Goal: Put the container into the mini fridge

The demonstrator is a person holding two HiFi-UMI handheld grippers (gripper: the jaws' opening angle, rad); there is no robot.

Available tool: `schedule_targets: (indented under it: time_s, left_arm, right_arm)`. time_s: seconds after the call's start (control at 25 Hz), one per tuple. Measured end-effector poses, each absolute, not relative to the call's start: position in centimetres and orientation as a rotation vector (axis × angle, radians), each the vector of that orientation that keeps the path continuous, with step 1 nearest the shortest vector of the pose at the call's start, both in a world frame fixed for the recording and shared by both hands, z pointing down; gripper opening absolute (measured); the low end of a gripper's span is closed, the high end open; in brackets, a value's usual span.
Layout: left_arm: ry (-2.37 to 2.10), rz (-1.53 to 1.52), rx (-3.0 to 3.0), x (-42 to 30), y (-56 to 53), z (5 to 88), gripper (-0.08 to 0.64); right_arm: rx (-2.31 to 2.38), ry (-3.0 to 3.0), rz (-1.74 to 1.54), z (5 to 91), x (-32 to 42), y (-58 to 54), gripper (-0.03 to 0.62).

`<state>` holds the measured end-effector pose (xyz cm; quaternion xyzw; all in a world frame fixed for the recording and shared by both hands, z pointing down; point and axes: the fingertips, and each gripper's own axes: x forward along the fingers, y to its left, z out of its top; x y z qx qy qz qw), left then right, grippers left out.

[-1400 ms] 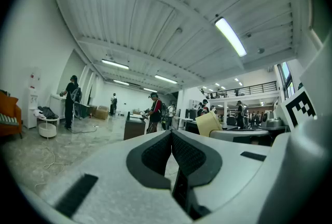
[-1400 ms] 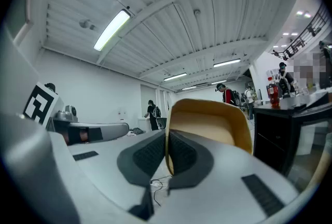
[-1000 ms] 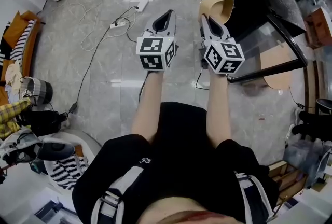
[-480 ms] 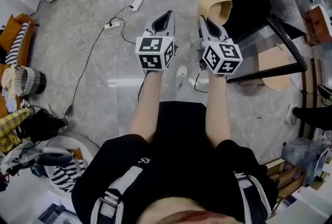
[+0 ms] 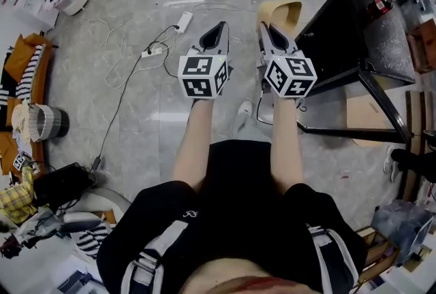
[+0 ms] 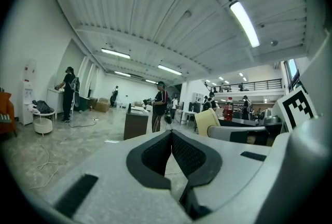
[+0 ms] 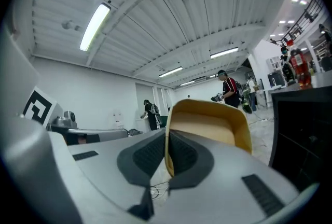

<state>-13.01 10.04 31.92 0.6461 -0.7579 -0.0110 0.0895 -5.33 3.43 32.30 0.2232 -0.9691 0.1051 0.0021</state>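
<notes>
Carry stage. The right gripper (image 5: 266, 30) is clamped on the near wall of the tan container (image 5: 282, 12), its pads pinching the rim (image 7: 167, 137), and holds it above the floor. The left gripper (image 5: 221, 27) is closed with nothing between its jaws (image 6: 171, 136). The black mini fridge (image 5: 340, 34) stands just right of the container, with its glass door (image 5: 368, 102) apparently swung open. The next move probably calls for turning right, lowering the container to the opening and sliding it in level.
</notes>
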Motion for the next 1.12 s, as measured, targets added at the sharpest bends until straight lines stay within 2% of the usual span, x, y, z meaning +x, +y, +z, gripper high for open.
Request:
schedule_targets:
  time_s: [0.2, 0.48, 0.88, 1.12]
  left_arm:
    - [-2.259, 0.031, 1.885, -16.7, 1.6, 32.8, 0.006]
    - [-2.189, 0.039, 1.887, -19.0, -7.4, 34.6, 0.006]
    - [-2.021, 0.134, 1.920, -20.9, -14.5, 38.7, 0.006]
    - [-1.825, 0.245, 1.944, -18.4, -17.9, 45.2, 0.006]
  right_arm:
    - [0.650, -3.041, 0.406, 33.4, -9.6, -4.8, 0.015]
    - [0.698, -3.001, 0.463, 34.9, -11.6, -14.3, 0.015]
    - [0.788, -2.890, 0.575, 39.6, -13.8, -19.7, 0.015]
    - [0.950, -2.751, 0.681, 45.7, -10.7, -21.6, 0.015]
